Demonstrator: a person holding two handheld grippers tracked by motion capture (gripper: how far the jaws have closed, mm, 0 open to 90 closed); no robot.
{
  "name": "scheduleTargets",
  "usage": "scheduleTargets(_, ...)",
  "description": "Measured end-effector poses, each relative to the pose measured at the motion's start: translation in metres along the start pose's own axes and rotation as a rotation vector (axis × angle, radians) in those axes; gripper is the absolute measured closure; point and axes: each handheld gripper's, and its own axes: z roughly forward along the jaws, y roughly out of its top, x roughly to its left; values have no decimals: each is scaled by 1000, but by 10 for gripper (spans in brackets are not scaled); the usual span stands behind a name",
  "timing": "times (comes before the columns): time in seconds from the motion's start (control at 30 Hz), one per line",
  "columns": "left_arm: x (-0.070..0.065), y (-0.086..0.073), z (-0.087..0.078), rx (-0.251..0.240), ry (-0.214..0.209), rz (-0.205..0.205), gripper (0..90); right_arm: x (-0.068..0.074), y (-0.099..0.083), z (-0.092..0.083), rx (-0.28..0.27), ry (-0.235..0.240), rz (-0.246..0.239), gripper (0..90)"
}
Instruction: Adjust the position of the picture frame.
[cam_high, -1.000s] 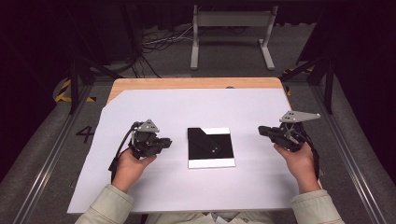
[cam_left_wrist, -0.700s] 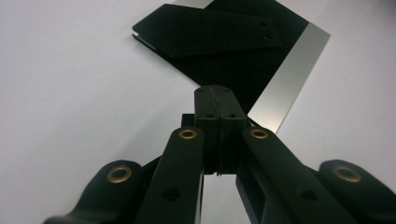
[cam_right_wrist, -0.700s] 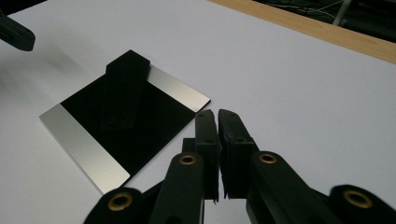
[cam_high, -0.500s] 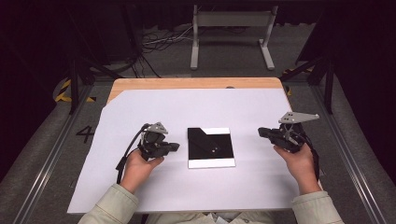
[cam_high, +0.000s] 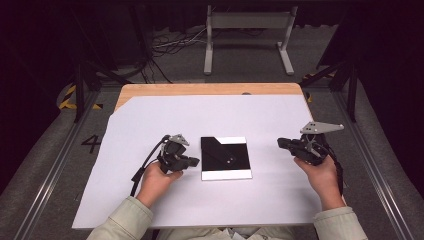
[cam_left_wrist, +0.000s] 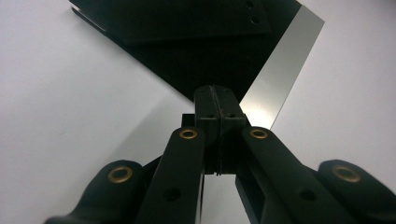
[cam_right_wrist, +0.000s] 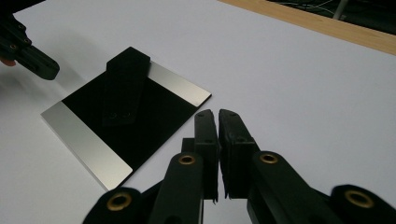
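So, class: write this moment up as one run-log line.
left gripper: shut, empty, at left edge of square plate | right gripper: shut, empty, apart from plate | black block: lying on plate, untouched

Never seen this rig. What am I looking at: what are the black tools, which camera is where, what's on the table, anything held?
No robot arm here: a person holds a two-jaw hand tool in each hand. The high view looks down from above the person's side, showing the left gripper and the right gripper over a white sheet on a wooden table. The other two pictures come from cameras riding on each gripper, looking along its own black fingers.

Between the hands lies a square plate, black with silver edge strips, and a small black block rests on it.

Nothing is held. The left gripper's jaws are shut, close to the plate's corner; the right gripper's are almost together, off to the side.
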Motion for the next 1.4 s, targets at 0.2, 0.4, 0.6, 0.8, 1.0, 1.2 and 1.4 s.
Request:
scheduleTargets(0.2, -2, 0, 9, 53, -11, -3, 900, 0, -1, 0, 0, 1, 5, 856)
scheduleTargets(0.4, -3, -1, 15, 92, -29, 6, 900, 1, -1, 2, 1, 7, 0, 853)
scheduleTargets(0.6, -3, 0, 19, 118, -31, 15, 900, 0, -1, 1, 0, 7, 3, 854)
scheduleTargets(0.8, -5, 1, 21, 118, -45, 12, 900, 0, -1, 2, 1, 8, 2, 854)
scheduleTargets(1.0, -7, 1, 22, 117, -37, 16, 900, 0, -1, 2, 1, 8, 5, 856)
scheduleTargets(1.2, -13, 2, 26, 112, -45, 27, 900, 0, -1, 2, 3, 11, 6, 856)
scheduleTargets(1.4, -23, 5, 32, 114, -54, 54, 900, 1, -1, 3, 3, 12, 12, 857)
